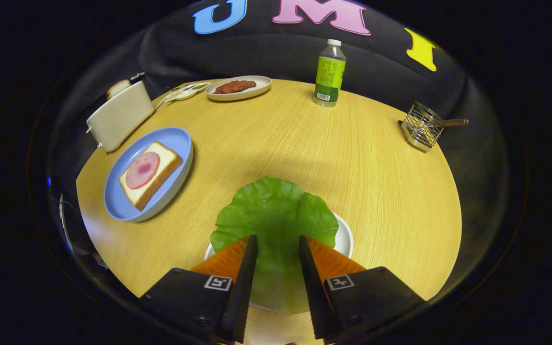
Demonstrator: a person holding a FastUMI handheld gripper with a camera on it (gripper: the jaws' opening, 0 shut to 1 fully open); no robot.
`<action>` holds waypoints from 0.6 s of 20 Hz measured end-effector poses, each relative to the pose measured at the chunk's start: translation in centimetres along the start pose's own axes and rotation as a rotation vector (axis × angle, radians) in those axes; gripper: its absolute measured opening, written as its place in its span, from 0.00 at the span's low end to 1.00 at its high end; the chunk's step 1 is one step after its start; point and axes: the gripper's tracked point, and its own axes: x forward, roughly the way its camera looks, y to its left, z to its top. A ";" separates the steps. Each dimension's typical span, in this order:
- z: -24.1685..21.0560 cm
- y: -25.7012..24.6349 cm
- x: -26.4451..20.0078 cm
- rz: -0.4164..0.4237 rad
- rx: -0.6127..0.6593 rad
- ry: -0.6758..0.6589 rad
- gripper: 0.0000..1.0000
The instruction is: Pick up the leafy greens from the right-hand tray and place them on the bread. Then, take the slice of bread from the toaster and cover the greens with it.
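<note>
Green lettuce leaf sitting on white tray, right between the fingers. Gripper open, a gap between the jaws with the leaf showing through it; cannot tell whether either finger touches the leaf yet. Not gripped, by the look of it.

Target well off to the left: blue plate carrying bread with a pink ham round on top. Beyond that, toaster with second slice poking out of the slot.

Risks, as judgement:
- Thin, floppy leaf. Closing on the edge only likely gives a weak pinch, then a slip during the carry.
- Closing too low could catch the tray rim and drag or lift the tray along.
- Leaf wider than the bread, so an off-centre drop would leave it hanging onto the plate.
- Toaster close beside the plate; wide swing could clip it.

Surface: round light wood-grain table, matte. Further back: oval dish with meat, green-labelled bottle, wire rack with wooden handle near the right edge. Dark cloth wall behind.
</note>
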 end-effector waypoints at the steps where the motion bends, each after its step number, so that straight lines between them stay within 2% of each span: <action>1: 0.1 0.0 0.1 0.001 0.000 0.002 0.54; 2: 0.2 0.2 0.1 0.003 -0.011 -0.005 0.53; 4: 0.2 0.5 0.0 0.004 -0.027 -0.001 0.17; 5: 0.2 0.6 0.1 0.004 -0.038 0.006 0.10; 6: 0.2 0.6 0.1 -0.003 -0.038 0.009 0.07; 12: 2.9 0.9 -3.2 -0.012 0.008 -0.064 0.06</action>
